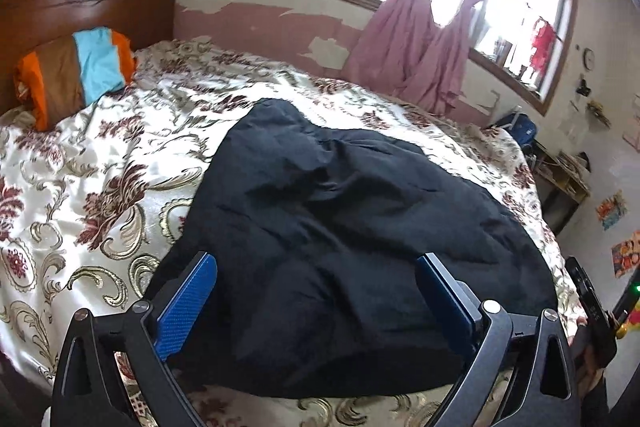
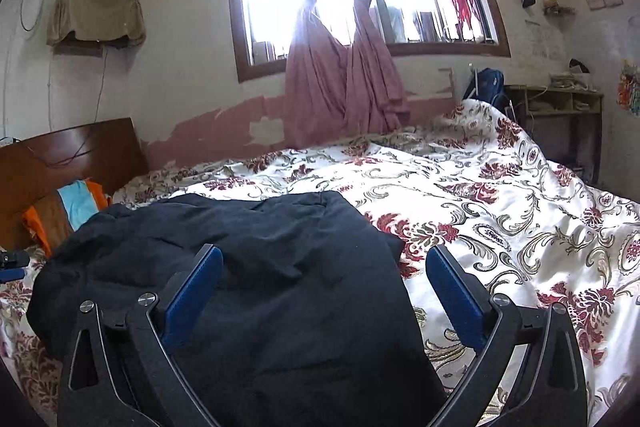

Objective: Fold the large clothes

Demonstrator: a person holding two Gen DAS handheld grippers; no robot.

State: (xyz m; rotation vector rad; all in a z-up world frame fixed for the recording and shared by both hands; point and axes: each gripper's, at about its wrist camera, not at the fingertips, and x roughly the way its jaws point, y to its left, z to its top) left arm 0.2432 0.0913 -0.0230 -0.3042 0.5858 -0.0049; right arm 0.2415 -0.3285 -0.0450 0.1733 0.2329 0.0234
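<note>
A large black garment [image 1: 340, 227] lies crumpled in a rough heap on the floral bedspread [image 1: 100, 167]. My left gripper [image 1: 316, 263] is open, its blue pads wide apart over the garment's near edge, holding nothing. In the right wrist view the same garment [image 2: 260, 287] fills the lower left. My right gripper [image 2: 324, 255] is open above the garment's right side, its right pad over the bedspread [image 2: 500, 227]. The right gripper also shows at the far right edge of the left wrist view [image 1: 596, 307].
A striped orange, brown and blue pillow [image 1: 76, 71] leans on the wooden headboard [image 1: 80, 3] at the far left. Pink curtains [image 2: 340, 79] hang at the window behind the bed. A desk [image 2: 556, 107] and blue bag [image 2: 486, 81] stand beyond the bed's far right corner.
</note>
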